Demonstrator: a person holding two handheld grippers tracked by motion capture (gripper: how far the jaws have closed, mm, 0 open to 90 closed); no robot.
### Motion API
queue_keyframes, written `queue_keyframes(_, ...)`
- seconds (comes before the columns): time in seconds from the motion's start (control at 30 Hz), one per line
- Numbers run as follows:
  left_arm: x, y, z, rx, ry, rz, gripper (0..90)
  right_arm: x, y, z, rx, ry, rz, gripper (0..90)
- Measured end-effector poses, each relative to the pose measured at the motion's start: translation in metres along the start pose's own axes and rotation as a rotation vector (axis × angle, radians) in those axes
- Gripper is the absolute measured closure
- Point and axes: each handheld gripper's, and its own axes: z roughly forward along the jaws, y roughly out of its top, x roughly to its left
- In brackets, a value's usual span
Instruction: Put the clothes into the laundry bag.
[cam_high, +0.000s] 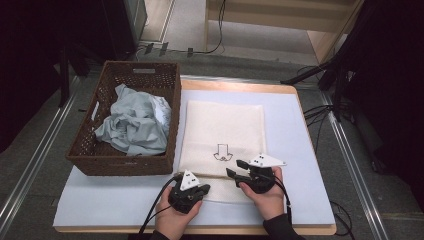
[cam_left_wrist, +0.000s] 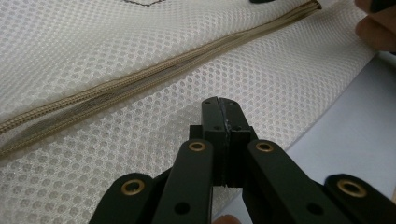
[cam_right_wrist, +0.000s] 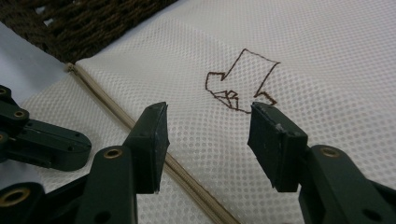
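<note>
High view: one mesh bag (cam_high: 222, 131), one basket (cam_high: 100, 160), two tools.

Cream mesh bag (cam_high: 222, 132), dotted all over, carries a brown outline arrow (cam_right_wrist: 240, 84) and a tan zip (cam_left_wrist: 140, 81). At its nine o'clock, a dark brown woven basket (cam_high: 125, 162) holds pale grey-blue cloth (cam_high: 134, 122). Lavender-white mat (cam_high: 292, 130); black grippers.

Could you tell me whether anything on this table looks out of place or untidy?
Only the grey cloth, which lies crumpled in the wicker basket rather than folded. The mesh bag lies flat and square on the table mat, zipper closed.
</note>
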Motion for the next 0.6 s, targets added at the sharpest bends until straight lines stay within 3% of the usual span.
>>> queue_keyframes(0.1,0.001,0.0,0.0,0.006,-0.008,-0.006,90.0,0.003,-0.001,0.007,0.037,0.02,-0.033,43.1)
queue_keyframes(0.2,0.003,0.001,0.0,0.008,-0.017,-0.019,90.0,0.004,-0.004,0.014,0.088,-0.003,-0.056,38.7)
queue_keyframes(0.3,0.003,0.001,0.0,0.008,-0.017,-0.019,90.0,0.009,-0.007,0.018,0.13,-0.041,-0.1,54.8)
queue_keyframes(0.37,0.003,0.001,0.0,0.008,-0.018,-0.02,90.0,0.01,-0.005,0.017,0.145,-0.056,-0.119,73.4)
queue_keyframes(0.4,0.003,0.0,0.0,0.007,-0.022,-0.021,90.0,0.009,-0.004,0.017,0.151,-0.069,-0.123,78.3)
queue_keyframes(0.5,0.003,0.0,0.0,0.006,-0.026,-0.021,90.0,-0.001,0.001,0.018,0.139,-0.067,-0.067,88.1)
queue_keyframes(0.6,0.003,0.0,0.0,0.006,-0.024,-0.02,90.0,-0.016,0.008,0.019,0.052,-0.123,0.01,87.6)
